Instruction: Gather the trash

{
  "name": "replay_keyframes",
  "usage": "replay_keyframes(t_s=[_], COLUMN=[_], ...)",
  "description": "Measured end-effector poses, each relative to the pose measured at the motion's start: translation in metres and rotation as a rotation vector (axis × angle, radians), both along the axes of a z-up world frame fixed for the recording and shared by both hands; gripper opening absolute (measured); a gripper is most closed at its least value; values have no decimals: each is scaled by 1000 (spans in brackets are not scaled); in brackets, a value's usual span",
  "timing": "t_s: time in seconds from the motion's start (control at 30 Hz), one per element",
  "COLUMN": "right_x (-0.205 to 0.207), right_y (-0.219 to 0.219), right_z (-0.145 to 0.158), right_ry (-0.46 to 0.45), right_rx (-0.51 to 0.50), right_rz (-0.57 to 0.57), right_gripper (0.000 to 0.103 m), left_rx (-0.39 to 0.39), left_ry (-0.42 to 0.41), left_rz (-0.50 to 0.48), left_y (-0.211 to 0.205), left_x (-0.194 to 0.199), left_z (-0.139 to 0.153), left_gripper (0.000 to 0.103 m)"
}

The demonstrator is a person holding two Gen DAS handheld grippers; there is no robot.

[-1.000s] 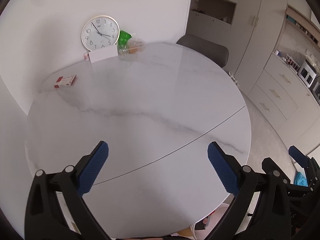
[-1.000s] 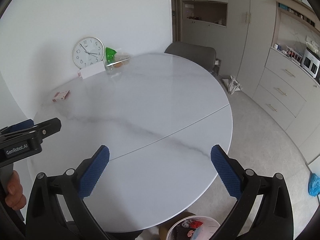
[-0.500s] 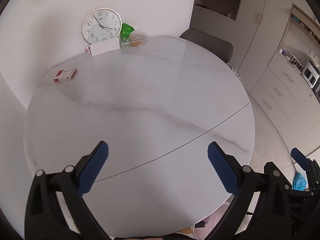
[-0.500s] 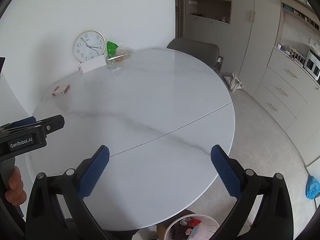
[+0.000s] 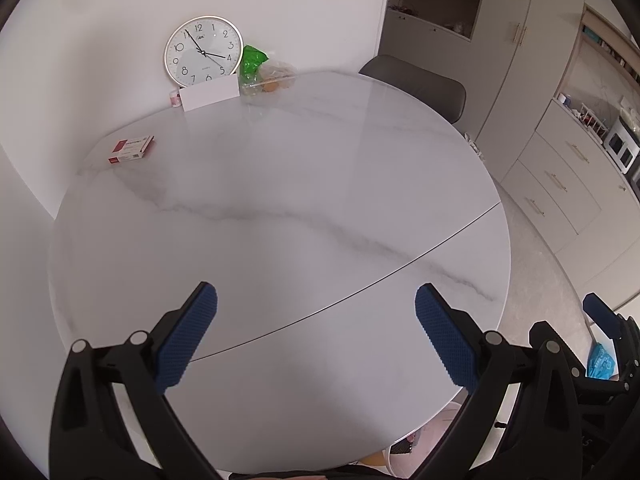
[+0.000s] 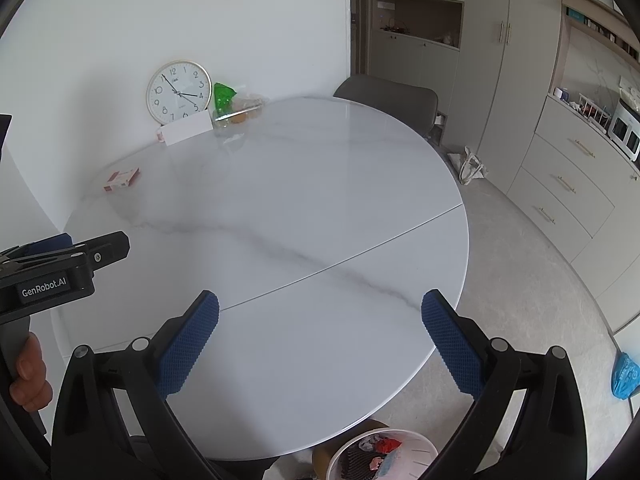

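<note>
Left gripper point(image 5: 316, 330): wide open and holding nothing. Its blue pads point(image 5: 186, 338) are far apart. It hangs over the near part of the table point(image 5: 280, 184) and looks across it.

Right gripper point(image 6: 320, 338): also wide open, with nothing in it. It hangs over the near edge of the table, just beside the left gripper. In the right view the left gripper shows at the far left, with the person's fingers point(image 6: 30, 372) around its handle.

Trash on the table: a small red and white box point(image 5: 132, 149) lies flat, far ahead and to the left of both grippers. A green wrapper point(image 5: 253, 59) and a clear crinkly bag point(image 5: 272, 78) with something orange inside sit at the far edge, straight ahead, just beside the clock point(image 5: 203, 53). I think these are the trash to pick up.

Trash bin point(image 6: 380, 454): it is below the right gripper, under the table edge. It already has scraps in it.

How the trash will feel: the box looks light and a bit stiff, so pinch it across its short sides. The wrapper and bag look soft, thin and slippery. Grab a bunched-up part and squeeze gently.

Other things: a white card point(image 5: 210, 94) leans by the clock. These do not look like trash.

Reach: both grippers are well apart from any trash, so a long reach forward is needed.
</note>
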State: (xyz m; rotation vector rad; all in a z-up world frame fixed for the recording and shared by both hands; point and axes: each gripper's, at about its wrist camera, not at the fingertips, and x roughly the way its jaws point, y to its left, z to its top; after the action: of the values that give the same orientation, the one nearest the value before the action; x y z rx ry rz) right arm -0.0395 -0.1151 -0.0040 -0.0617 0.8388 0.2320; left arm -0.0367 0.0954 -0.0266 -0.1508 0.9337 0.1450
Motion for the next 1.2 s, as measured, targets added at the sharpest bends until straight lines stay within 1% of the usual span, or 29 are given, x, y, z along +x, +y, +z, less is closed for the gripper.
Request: replay_keyframes(t_s=[1.2], right_x=[0], right_y=[0], right_z=[-2], right_ry=[5], right_rx=[9], right_rz=[-2], right_gripper=[101], left_rx=[2], left_ry=[11], left_rz=[-7], left_y=[-1], left_x=[3], left_z=[-1], left_gripper=[95])
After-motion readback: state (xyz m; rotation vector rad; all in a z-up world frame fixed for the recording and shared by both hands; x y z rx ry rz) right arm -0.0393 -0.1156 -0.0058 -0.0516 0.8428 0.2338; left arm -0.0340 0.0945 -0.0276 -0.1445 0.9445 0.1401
